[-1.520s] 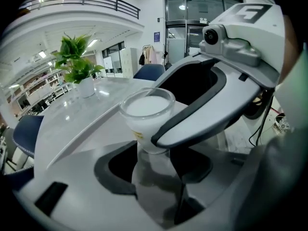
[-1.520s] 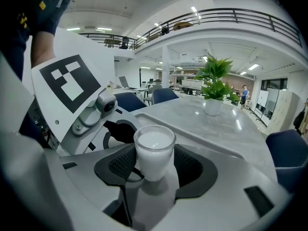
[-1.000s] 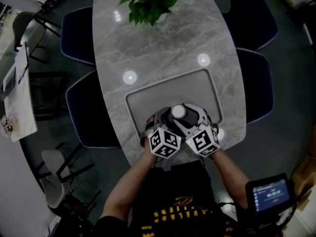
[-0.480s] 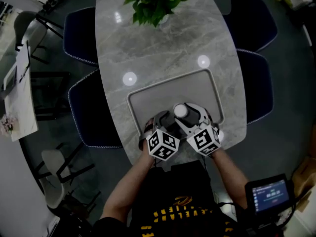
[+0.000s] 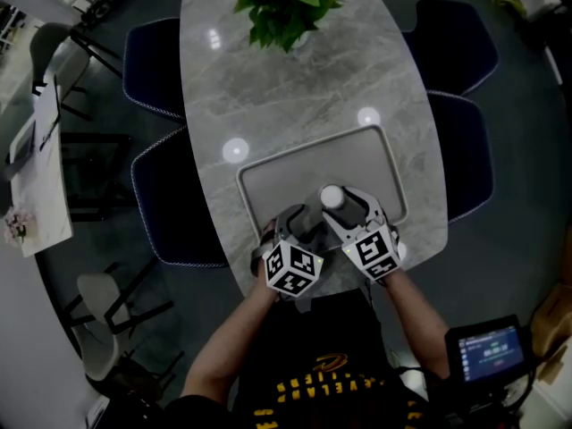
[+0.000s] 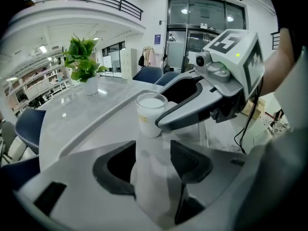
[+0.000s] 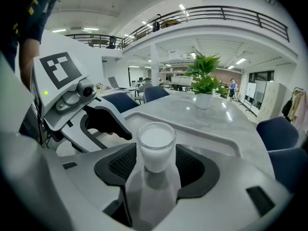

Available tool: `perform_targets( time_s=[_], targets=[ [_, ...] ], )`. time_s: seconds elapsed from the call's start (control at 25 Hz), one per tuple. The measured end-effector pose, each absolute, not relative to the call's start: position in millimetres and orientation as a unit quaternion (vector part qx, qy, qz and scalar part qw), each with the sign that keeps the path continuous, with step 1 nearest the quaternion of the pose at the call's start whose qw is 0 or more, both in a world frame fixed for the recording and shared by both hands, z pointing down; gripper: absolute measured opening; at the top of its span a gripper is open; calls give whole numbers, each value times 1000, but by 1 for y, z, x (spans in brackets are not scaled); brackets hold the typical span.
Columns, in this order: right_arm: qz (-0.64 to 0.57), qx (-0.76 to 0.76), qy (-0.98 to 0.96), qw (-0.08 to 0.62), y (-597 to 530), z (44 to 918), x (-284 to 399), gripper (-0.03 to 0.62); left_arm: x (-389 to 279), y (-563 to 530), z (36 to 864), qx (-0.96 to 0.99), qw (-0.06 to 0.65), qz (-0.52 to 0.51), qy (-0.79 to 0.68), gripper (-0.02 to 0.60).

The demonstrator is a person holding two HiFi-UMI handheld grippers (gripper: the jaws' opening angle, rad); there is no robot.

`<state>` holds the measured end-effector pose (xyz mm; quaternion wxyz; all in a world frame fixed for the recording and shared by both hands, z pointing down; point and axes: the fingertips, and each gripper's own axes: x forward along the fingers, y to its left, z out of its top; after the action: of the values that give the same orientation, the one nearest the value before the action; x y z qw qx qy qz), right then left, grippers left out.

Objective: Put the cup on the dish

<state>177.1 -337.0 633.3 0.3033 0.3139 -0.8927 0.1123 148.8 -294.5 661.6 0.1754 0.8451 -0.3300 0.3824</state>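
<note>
right tongs [image 7: 155,154]: clamped on cup [image 7: 155,141] | left tongs [image 6: 153,152]: apart, empty

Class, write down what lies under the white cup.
The grey tray lies beneath the cup, which the right claw grips. The cup covers its own footprint, so whether it touches the tray cannot be seen.

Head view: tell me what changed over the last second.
Nothing moved visibly; only the camera's framing shifted slightly. The right gripper still holds the cup at the tray, and the left gripper stays open and empty beside it.
</note>
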Motion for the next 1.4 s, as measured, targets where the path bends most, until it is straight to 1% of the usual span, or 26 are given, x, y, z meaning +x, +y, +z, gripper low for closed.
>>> perform_targets(
  time_s=[0.4,0.72,0.8,0.84,0.88,0.92,0.96,1.0,1.08,1.16,1.2,1.4],
  targets=[
    [122,364,-872,302,-304,614,189,242,127,-257,630,859,172,353,-329,218],
    [164,369,-879,252,-274,590,176,241,111,-231,609,874,182,320,-317,216],
    [164,374,-880,243,-266,580,174,241,109,-225,600,880,176,308,-317,161],
    [161,378,-879,240,-262,575,173,239,109,-223,594,884,172,300,-316,150],
    [155,383,-879,239,-259,570,173,232,108,-221,588,888,169,291,-315,136],
    [148,389,-877,238,-256,565,173,133,107,-220,581,891,166,281,-315,122],
    [140,395,-876,238,-254,559,173,65,106,-219,572,894,164,272,-315,110],
    [134,399,-876,236,-251,553,173,39,105,-219,563,897,163,262,-316,95],
    [132,406,-876,226,-245,542,172,7,104,-216,545,902,159,243,-319,66],
    [141,413,-875,209,-240,533,171,6,103,-213,533,907,157,223,-321,15],
    [148,415,-875,200,-238,529,170,6,102,-212,528,908,158,217,-322,0],
    [169,432,-871,162,-227,504,166,6,100,-206,499,916,157,187,-318,0]
  ],
)
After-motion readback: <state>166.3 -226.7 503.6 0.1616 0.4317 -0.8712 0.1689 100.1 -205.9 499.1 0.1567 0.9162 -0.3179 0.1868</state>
